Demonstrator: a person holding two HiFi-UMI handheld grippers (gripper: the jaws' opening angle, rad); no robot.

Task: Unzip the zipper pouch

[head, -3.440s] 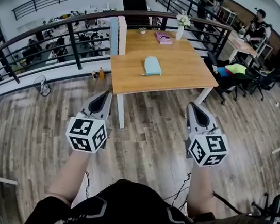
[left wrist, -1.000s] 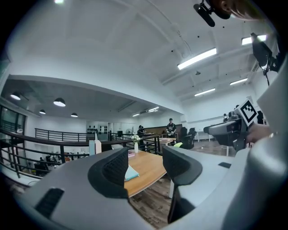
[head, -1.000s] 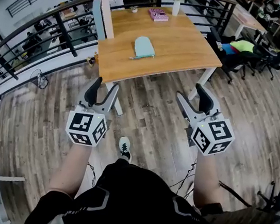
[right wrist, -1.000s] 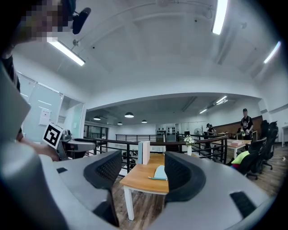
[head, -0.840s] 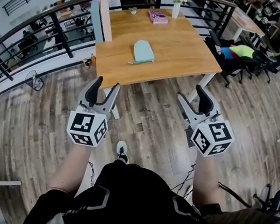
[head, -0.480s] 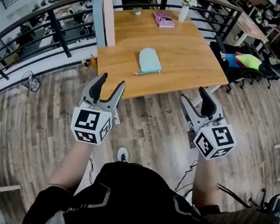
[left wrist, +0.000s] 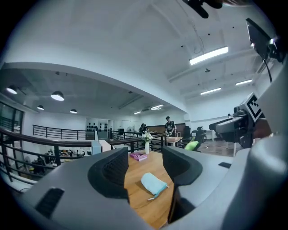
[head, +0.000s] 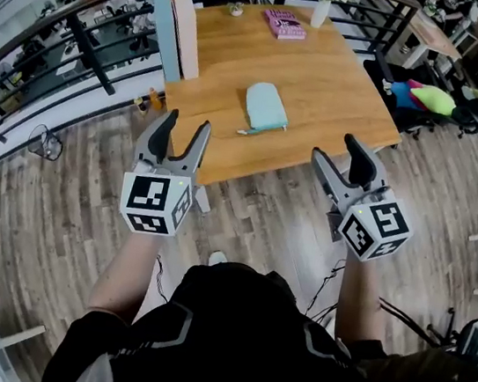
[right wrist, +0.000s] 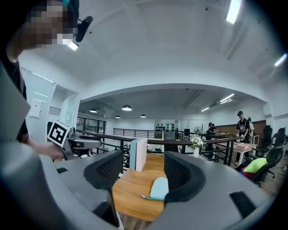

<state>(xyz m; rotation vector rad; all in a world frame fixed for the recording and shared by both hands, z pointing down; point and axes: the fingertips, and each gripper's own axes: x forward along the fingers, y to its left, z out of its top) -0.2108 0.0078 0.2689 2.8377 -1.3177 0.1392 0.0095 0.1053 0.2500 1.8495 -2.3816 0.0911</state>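
A light blue zipper pouch (head: 265, 107) lies flat near the middle of a wooden table (head: 335, 84), its pull tab towards the near edge. It also shows between the jaws in the left gripper view, pouch (left wrist: 153, 184), and in the right gripper view, pouch (right wrist: 159, 188). My left gripper (head: 182, 130) hovers open over the floor just short of the table's near left edge. My right gripper (head: 340, 155) is open too, near the table's front right edge. Neither holds anything, and both are well apart from the pouch.
At the table's far side lie a pink book (head: 284, 23) and a white vase of flowers (head: 323, 6). An upright white-and-blue panel (head: 179, 31) stands at its left edge. A black railing (head: 82, 47) runs behind. Office chairs (head: 422, 97) stand to the right. People stand far off.
I have walked closer to the table, which now fills more of the head view. Both grippers, shut at first, now stand open and have come up to the table's near edge.
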